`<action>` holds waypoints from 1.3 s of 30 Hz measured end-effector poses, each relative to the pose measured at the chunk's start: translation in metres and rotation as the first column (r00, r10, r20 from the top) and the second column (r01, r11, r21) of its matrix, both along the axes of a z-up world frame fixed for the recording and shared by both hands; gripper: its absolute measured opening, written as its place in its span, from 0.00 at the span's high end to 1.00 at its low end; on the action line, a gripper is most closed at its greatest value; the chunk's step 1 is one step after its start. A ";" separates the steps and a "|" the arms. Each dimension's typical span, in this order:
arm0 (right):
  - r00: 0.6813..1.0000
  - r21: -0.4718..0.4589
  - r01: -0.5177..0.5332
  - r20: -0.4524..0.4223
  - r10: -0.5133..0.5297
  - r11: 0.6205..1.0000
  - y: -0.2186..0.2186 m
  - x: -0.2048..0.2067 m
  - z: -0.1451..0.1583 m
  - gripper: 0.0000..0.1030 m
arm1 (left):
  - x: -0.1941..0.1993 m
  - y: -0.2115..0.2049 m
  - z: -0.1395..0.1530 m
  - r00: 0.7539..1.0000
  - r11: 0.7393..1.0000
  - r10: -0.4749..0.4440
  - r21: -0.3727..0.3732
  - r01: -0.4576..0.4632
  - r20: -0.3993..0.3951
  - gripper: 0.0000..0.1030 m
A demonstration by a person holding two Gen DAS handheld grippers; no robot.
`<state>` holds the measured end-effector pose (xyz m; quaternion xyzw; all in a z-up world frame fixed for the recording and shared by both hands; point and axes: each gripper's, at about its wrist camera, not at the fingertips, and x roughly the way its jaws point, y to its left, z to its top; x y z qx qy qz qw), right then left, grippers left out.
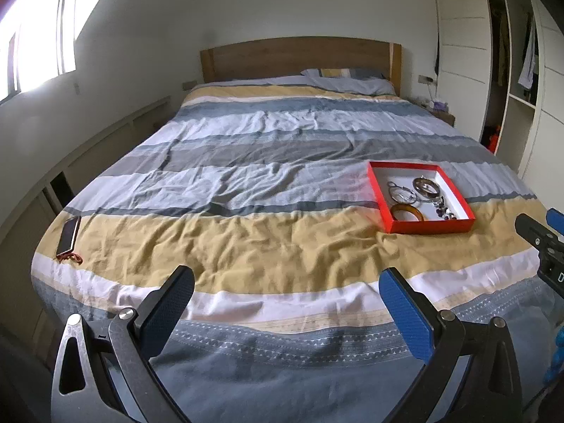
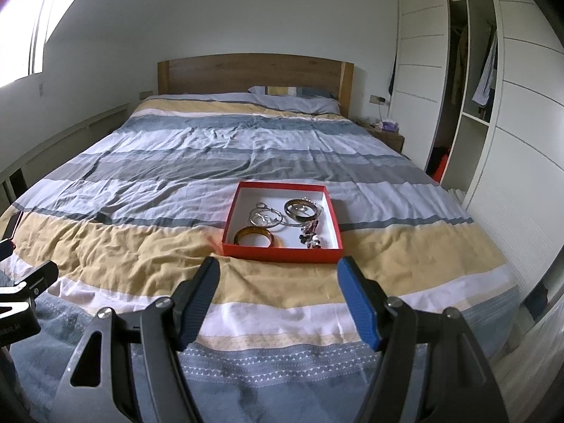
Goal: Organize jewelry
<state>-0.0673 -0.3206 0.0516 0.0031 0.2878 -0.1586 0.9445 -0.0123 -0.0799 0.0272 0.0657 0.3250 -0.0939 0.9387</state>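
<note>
Jewelry lies in a red tray [image 2: 282,248] on the bed's [image 2: 176,162] yellow stripe: one amber bangle [image 2: 253,236], one dark bangle [image 2: 300,209], thin silver hoops [image 2: 266,218] too tangled to count, and a bead cluster [image 2: 310,234] hard to make out. One phone [image 1: 68,234] lies at the bed's left edge. Left claw [image 1: 287,296] and right claw [image 2: 278,287] both gape wide, holding nothing.

striped bed [image 1: 268,162], red jewelry box [image 1: 421,227], open tongs [image 1: 287,283]

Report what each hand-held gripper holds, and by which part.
Nothing is held. The left hand-held gripper and right hand-held gripper both stand open over the bed, short of the red box.
</note>
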 end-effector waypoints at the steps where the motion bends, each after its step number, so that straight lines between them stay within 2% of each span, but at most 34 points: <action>1: 1.000 0.001 0.004 -0.004 -0.004 1.000 -0.003 0.002 -0.001 0.34 | 0.001 -0.002 0.000 1.000 1.000 -0.003 0.003 0.003 -0.001 0.01; 11: 0.999 0.025 0.032 -0.022 -0.031 0.999 -0.022 0.015 -0.008 0.34 | 0.019 -0.013 -0.002 1.000 1.000 -0.015 0.014 0.016 -0.020 0.01; 39: 0.993 0.043 0.027 -0.113 -0.022 0.999 -0.028 0.043 -0.041 0.34 | 0.045 -0.014 -0.035 0.996 0.999 -0.006 0.036 0.010 -0.094 0.01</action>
